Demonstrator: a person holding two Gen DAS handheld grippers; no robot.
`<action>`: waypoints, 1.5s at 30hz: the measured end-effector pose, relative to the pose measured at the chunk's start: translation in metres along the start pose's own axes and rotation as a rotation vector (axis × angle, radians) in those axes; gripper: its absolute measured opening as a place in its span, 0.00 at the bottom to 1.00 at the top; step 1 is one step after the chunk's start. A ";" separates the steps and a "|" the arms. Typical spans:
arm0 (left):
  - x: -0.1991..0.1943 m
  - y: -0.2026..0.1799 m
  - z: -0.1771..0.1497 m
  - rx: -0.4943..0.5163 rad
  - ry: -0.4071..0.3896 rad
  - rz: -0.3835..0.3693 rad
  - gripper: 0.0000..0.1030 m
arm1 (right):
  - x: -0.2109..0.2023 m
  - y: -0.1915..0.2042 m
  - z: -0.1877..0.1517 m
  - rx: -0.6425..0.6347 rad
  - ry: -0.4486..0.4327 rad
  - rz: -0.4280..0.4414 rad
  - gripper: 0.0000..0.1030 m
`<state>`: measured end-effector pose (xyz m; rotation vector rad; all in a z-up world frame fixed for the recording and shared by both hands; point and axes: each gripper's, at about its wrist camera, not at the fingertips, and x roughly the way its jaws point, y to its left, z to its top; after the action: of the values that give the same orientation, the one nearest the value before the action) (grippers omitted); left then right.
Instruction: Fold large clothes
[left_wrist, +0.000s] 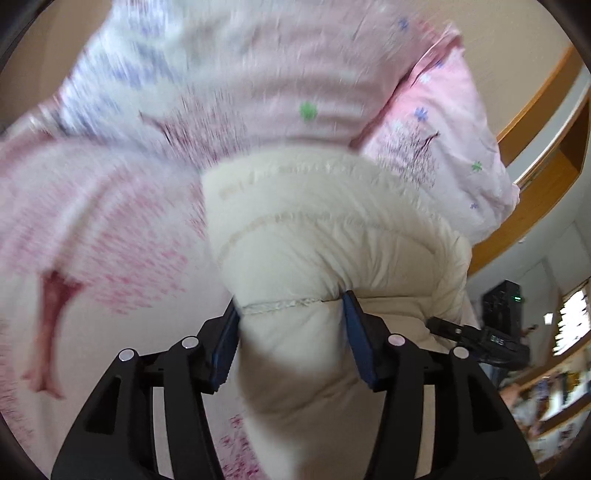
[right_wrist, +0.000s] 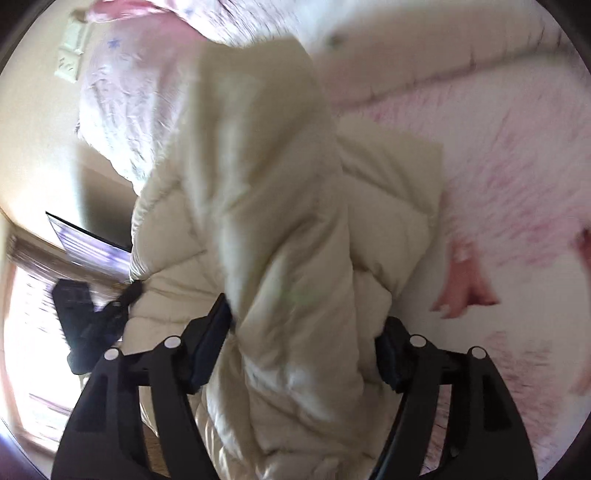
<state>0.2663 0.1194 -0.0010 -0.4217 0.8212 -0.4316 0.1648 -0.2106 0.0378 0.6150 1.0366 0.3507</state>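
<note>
A cream quilted puffer jacket lies bunched on a bed with a pink printed sheet. My left gripper has its blue pads on either side of a thick fold of the jacket. They dent it at a stitched seam. In the right wrist view the jacket runs as a long padded roll between the widely spread fingers of my right gripper. Its right finger is partly hidden under the fabric, and the pads do not seem to press it. The picture is blurred.
A pink duvet with flower prints is heaped behind the jacket. A wooden bed frame curves along the right. The other gripper shows dark at the jacket's right edge. A bright window and a dark screen lie to the left.
</note>
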 end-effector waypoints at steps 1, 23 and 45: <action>-0.015 -0.007 -0.003 0.037 -0.056 0.037 0.53 | -0.008 0.003 -0.001 -0.013 -0.031 -0.017 0.68; 0.003 -0.093 -0.071 0.382 -0.020 0.129 0.56 | 0.006 -0.009 0.033 0.158 -0.103 -0.240 0.11; -0.010 -0.102 -0.121 0.486 -0.127 0.324 0.70 | -0.006 0.058 -0.104 -0.259 -0.166 -0.383 0.32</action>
<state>0.1469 0.0163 -0.0160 0.1342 0.6199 -0.2848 0.0716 -0.1367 0.0401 0.2011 0.9073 0.0920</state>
